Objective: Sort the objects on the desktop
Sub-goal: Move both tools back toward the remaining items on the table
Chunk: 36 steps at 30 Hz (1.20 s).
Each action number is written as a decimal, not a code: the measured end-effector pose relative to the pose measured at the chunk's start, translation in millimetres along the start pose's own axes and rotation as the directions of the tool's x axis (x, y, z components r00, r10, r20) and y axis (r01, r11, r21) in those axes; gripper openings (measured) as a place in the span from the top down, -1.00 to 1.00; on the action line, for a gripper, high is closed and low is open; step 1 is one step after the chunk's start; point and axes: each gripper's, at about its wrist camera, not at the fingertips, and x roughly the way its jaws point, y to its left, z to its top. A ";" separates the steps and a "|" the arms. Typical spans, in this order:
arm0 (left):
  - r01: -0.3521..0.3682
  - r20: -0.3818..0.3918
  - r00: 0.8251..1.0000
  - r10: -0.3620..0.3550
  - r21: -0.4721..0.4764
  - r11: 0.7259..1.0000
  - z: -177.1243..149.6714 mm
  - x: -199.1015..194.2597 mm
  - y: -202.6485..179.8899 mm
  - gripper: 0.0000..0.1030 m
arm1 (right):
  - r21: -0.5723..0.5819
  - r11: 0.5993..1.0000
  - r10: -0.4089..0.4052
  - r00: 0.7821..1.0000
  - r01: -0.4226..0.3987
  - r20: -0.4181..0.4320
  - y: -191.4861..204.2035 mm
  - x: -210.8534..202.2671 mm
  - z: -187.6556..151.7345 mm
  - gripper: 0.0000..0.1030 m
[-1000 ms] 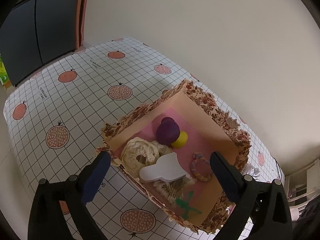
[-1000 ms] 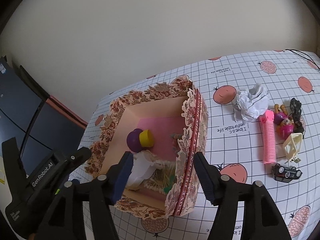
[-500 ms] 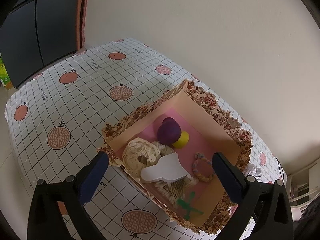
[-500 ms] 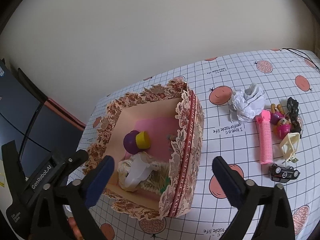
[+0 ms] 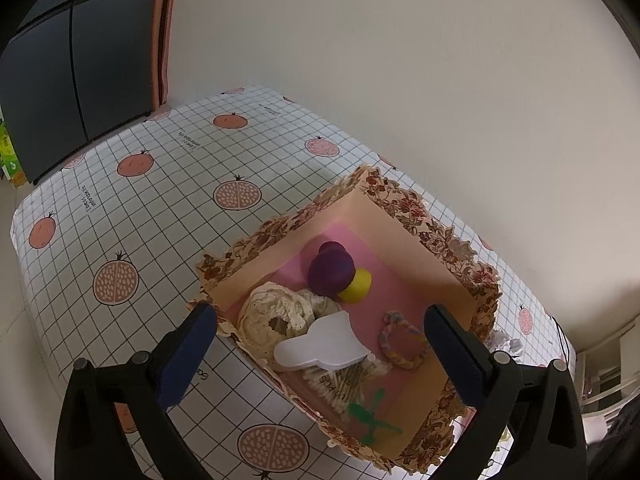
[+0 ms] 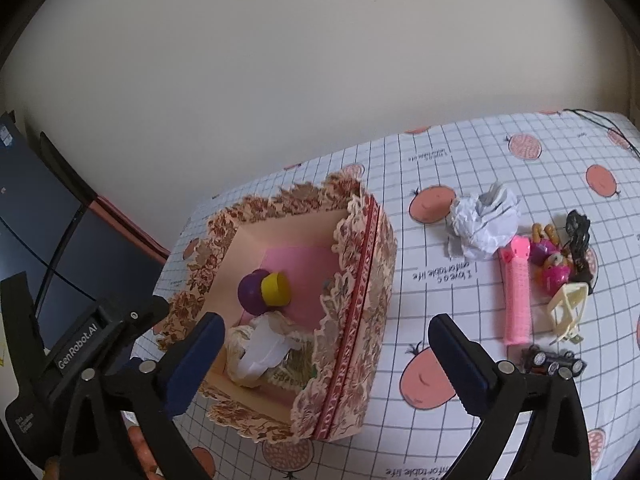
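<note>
Both hand-held grippers, left (image 5: 320,356) and right (image 6: 326,362), are spread wide and empty above the floral box (image 6: 360,300), so I'd go right for the pink comb (image 6: 517,292) lying on the bench (image 6: 460,300), gripping across its narrow width.

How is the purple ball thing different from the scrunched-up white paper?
The purple ball lies inside the flowery box; the crumpled paper lies outside on the tablecloth. The ball is smooth, round and dark; the paper is wrinkly, lumpy and white. Neither is held.
</note>
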 end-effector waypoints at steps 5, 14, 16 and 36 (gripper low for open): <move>0.003 -0.003 1.000 -0.003 0.018 1.000 -2.4 0.7 -9.0 -1.00 | -0.008 0.999 -0.049 0.999 0.049 0.015 -10.1 -5.0 6.5 -1.00; 0.024 0.014 1.000 -0.026 0.083 0.996 -10.1 -5.0 -44.0 -1.00 | 0.063 0.990 -0.130 0.989 0.126 0.066 -59.0 -30.3 32.5 -1.00; 0.035 0.014 0.999 -0.037 0.103 0.994 -11.4 -5.8 -54.8 -1.00 | 0.086 0.986 -0.152 0.985 0.145 0.081 -74.8 -38.7 41.0 -1.00; 0.239 -0.084 0.971 -0.224 0.330 0.913 -49.0 5.9 -209.5 -1.00 | 0.211 0.941 -0.293 0.948 0.264 0.122 -191.3 -83.1 67.2 -1.00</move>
